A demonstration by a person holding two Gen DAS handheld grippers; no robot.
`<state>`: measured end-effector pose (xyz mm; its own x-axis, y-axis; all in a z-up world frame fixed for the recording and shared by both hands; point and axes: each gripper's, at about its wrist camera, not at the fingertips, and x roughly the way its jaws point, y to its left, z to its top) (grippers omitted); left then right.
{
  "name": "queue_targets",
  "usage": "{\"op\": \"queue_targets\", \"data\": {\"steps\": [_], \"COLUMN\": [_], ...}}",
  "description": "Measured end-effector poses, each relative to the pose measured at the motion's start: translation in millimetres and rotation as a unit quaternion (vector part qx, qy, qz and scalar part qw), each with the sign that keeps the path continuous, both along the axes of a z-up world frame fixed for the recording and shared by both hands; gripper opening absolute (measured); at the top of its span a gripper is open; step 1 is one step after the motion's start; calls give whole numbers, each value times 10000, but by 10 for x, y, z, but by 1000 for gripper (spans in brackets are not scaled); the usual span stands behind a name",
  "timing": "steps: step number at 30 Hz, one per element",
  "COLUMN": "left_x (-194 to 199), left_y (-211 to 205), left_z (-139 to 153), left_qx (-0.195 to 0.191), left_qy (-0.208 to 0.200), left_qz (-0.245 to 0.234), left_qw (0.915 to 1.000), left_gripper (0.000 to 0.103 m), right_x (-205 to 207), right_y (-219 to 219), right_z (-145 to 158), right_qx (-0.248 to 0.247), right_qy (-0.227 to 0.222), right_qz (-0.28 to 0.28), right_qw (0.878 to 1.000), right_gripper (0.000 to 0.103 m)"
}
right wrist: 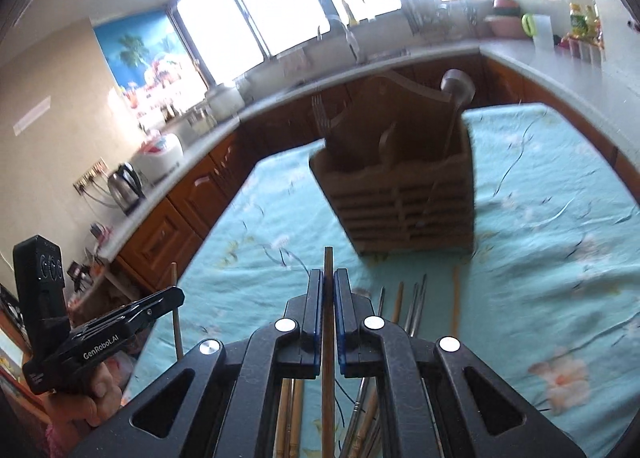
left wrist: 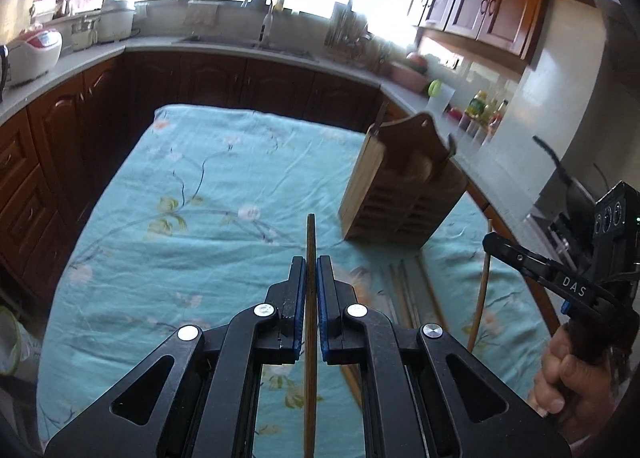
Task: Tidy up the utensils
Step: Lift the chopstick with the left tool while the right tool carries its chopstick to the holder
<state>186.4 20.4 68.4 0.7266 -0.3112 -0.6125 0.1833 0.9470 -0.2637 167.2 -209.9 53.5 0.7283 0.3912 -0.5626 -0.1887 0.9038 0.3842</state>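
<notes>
In the left wrist view, the left gripper (left wrist: 311, 278) has its jaws closed on a thin brown chopstick (left wrist: 310, 242), which sticks out a little past the blue pads. Under it lies the desk (left wrist: 192, 193), covered with a light blue cloth with flowers on it. A wooden holder (left wrist: 400, 193) stands on the cloth, ahead and to the right. More loose chopsticks (left wrist: 408, 290) lie flat on the cloth just in front of the holder. At the right edge a hand (left wrist: 568, 378) holds the right gripper (left wrist: 490, 240), and a light wooden stick (left wrist: 480, 286) hangs down from its tip. In the right wrist view, the right gripper (right wrist: 328, 294) has its jaws closed on a wooden chopstick (right wrist: 328, 258) too. The same wooden holder (right wrist: 404, 185) stands ahead on the blue cloth, with a fork (right wrist: 320, 113) and a ladle (right wrist: 458, 89) standing in it. A bunch of chopsticks (right wrist: 404, 302) lies on the cloth below the gripper. At the left a hand (right wrist: 100, 390) holds the left gripper (right wrist: 176, 296) with a thin stick (right wrist: 176, 310) in it.
</notes>
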Motion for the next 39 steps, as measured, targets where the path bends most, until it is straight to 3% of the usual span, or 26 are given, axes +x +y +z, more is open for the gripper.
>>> {"op": "queue_targets", "data": {"steps": [9,23,32,39], "left_x": [-117,-101,201,563], "left_y": [-78,-290,-396,-529], "left_z": [398,612,1029,1422], "left_qx": [-177,-218,-294,-494], "left_qy": [-479,-794,-1393,-1917], "left_qz": [-93,-195,-115,1], "left_qw": [9987,9964,9897,9802], "left_gripper": [5,5,5,5], "right_x": [-203,-246,-90,199], "right_y": [-384,-673,-854,-1065], "right_z": [500,613,902,1256], "right_qx": [202,324,284,305], "right_qy": [-648,-879,-1291,-1834], "right_qz": [-337,-634,-946,-1400], "right_qw": [9971,9936,9867,9725], "right_gripper": [5,5,5,5]}}
